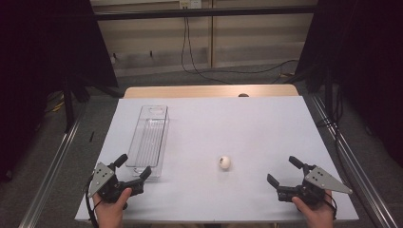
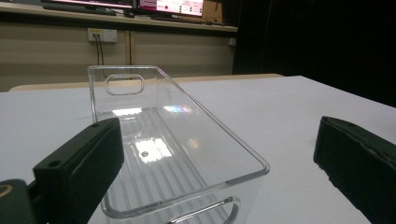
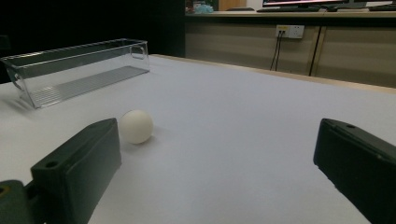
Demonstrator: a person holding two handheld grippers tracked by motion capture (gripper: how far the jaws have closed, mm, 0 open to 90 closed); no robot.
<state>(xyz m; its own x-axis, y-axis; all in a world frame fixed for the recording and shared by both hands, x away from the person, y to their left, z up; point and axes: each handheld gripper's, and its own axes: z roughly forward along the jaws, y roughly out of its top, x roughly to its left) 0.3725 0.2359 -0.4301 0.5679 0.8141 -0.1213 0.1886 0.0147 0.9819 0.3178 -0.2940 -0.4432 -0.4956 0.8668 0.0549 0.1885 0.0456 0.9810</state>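
A person stands at the near edge of a white surface [image 1: 266,118] and holds one claw in each hand. The left claw [image 1: 134,166] is at the near left corner, and its jaws are spread wide with nothing between the pads. It points at the near end of a clear plastic bin [image 1: 151,135], a long and narrow container that lies lengthwise on the left part of the surface, with its far end toward the wooden edge at the back. In the left gripper view the bin [image 2: 187,140] is just in front of the jaws; one can see its ribbed bottom, the oval handle hole in the far wall and another handle opening in the near wall. The bin has nothing inside. The left jaw looks very near to the corner of the bin, but I cannot tell if it touches.

The right claw [image 1: 284,171] is at the near right corner, also wide open and holding nothing. It points toward the middle of the surface. There a small white ball [image 1: 224,163] rests alone, between the two claws and well apart from the bin, a little nearer to the right claw. In the right gripper view the ball [image 3: 136,126] shows just beyond the tip of the left jaw, not between the jaws, and the bin [image 3: 79,70] stands farther back at the left.

Behind the surface there is a wall with a socket and black cables [image 1: 190,47] that hang down to the floor.
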